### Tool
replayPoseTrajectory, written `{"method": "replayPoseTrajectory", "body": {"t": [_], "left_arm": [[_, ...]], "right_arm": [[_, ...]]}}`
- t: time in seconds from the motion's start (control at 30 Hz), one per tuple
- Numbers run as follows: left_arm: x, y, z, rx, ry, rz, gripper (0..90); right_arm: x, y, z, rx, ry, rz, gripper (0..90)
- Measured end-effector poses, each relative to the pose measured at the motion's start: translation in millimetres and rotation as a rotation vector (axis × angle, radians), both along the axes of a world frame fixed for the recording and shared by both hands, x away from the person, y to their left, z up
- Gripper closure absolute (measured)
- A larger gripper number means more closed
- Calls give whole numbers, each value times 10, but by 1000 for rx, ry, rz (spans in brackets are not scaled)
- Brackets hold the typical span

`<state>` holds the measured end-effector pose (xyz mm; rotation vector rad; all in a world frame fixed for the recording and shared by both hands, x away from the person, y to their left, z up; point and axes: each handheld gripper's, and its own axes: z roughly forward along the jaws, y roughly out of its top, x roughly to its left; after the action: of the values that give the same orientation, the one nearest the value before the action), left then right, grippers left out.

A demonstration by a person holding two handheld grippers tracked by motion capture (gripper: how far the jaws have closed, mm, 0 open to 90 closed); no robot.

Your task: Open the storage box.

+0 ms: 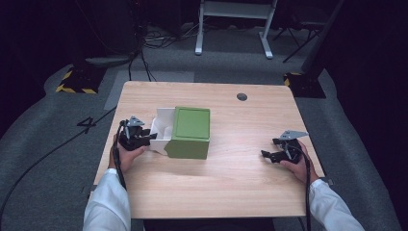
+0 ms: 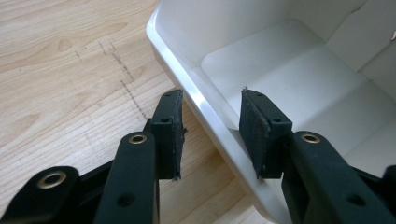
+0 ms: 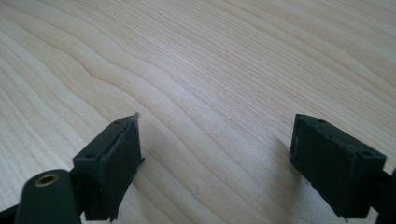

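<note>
A green box (image 1: pixel 191 132) lies left of the table's middle, and a white inner tray (image 1: pixel 161 129) sticks out of its left end. My left gripper (image 1: pixel 148 137) is at that tray's outer wall. In the left gripper view the jaws (image 2: pixel 210 100) straddle the white tray's rim (image 2: pixel 173 56), one pad outside over the wood and one inside over the tray's bare floor. There is a gap on both sides, so the gripper is open. My right gripper (image 1: pixel 269 155) rests open near the table's right edge, with only bare wood between its jaws (image 3: pixel 217 126).
The light wooden table (image 1: pixel 240 173) has a round cable hole (image 1: pixel 242 96) at the back right. Bare wood lies between the box and my right gripper. Beyond the table are grey floor, cables and a white frame (image 1: pixel 234 19).
</note>
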<state>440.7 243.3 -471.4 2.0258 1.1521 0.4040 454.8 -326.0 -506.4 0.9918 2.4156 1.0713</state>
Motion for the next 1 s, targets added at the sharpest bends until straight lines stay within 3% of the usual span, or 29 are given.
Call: {"method": "replayPoseTrajectory", "body": {"t": [0.7, 1.0], "left_arm": [[-12, 198, 8, -13, 4, 50, 588], [-75, 261, 127, -52, -57, 86, 574]], "right_arm": [[0, 0, 0, 0, 0, 0, 164], [0, 0, 0, 0, 0, 0, 164]]}}
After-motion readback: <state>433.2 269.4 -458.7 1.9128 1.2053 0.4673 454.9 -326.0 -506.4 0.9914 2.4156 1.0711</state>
